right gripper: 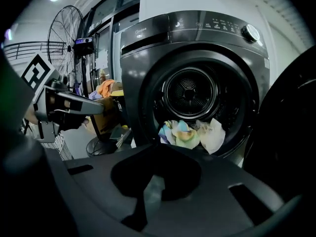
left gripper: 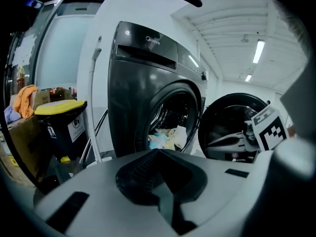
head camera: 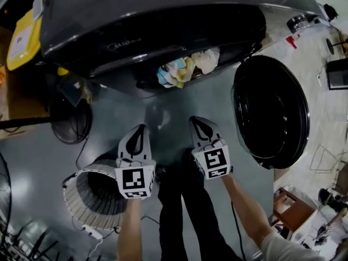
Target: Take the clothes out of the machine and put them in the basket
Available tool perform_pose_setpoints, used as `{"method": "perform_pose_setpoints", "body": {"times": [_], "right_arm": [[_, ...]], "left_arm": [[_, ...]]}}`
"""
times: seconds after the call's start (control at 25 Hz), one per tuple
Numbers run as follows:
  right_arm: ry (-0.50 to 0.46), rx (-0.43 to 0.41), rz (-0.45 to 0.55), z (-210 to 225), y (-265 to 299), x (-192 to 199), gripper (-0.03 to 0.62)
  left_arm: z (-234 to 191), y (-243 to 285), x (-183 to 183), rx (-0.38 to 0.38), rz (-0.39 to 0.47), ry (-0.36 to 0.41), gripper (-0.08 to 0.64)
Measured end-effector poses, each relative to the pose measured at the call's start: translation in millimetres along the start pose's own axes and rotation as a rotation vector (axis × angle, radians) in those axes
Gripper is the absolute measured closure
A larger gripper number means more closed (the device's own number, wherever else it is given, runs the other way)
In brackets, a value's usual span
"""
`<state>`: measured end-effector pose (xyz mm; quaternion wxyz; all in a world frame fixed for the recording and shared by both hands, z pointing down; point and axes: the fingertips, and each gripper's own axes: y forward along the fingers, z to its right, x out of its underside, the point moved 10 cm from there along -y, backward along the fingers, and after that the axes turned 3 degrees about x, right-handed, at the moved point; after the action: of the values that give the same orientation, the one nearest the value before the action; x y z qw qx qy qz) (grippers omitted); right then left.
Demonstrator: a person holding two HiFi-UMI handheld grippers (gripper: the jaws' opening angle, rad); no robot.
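Observation:
A dark front-loading washing machine [head camera: 152, 20] stands with its round door [head camera: 272, 110] swung open to the right. A heap of pale blue, yellow and white clothes [head camera: 187, 68] lies at the drum's mouth; it also shows in the left gripper view [left gripper: 165, 138] and the right gripper view [right gripper: 190, 132]. My left gripper [head camera: 140, 128] and right gripper [head camera: 196, 120] hover side by side in front of the opening, apart from the clothes, both shut and holding nothing. The white ribbed basket [head camera: 81, 200] sits on the floor under my left gripper.
A floor fan [head camera: 70, 118] stands left of the machine, beside a yellow-lidded bin [head camera: 24, 37]. The person's dark-trousered legs [head camera: 185, 211] are between the basket and the open door. A stool [head camera: 293, 208] and clutter stand at the lower right.

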<state>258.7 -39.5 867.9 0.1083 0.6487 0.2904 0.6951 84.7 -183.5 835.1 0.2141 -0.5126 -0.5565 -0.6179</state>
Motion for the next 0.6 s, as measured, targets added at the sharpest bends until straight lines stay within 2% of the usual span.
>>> {"method": "perform_pose_setpoints", "body": {"times": [0.24,0.32,0.36,0.4,0.6], "right_arm": [[0.023,-0.028,0.027,4.6,25.8,37.2,0.555],[0.031,-0.072,0.048,1.2,35.7,44.1,0.327],[0.033,-0.086,0.048,1.2,40.7,47.5,0.277],[0.030,-0.090,0.041,2.4,46.1,50.2,0.240],[0.009,-0.063,0.013,11.1,86.2,46.1,0.200]], "left_arm": [[3.2,21.9,35.9,0.009,0.004,-0.009,0.543],[1.9,23.0,41.2,0.011,0.004,0.000,0.543],[2.2,23.9,43.1,0.012,0.005,0.005,0.543],[2.4,24.9,44.9,0.013,0.007,0.005,0.543],[0.8,23.4,55.8,0.003,0.000,-0.024,0.543]]}}
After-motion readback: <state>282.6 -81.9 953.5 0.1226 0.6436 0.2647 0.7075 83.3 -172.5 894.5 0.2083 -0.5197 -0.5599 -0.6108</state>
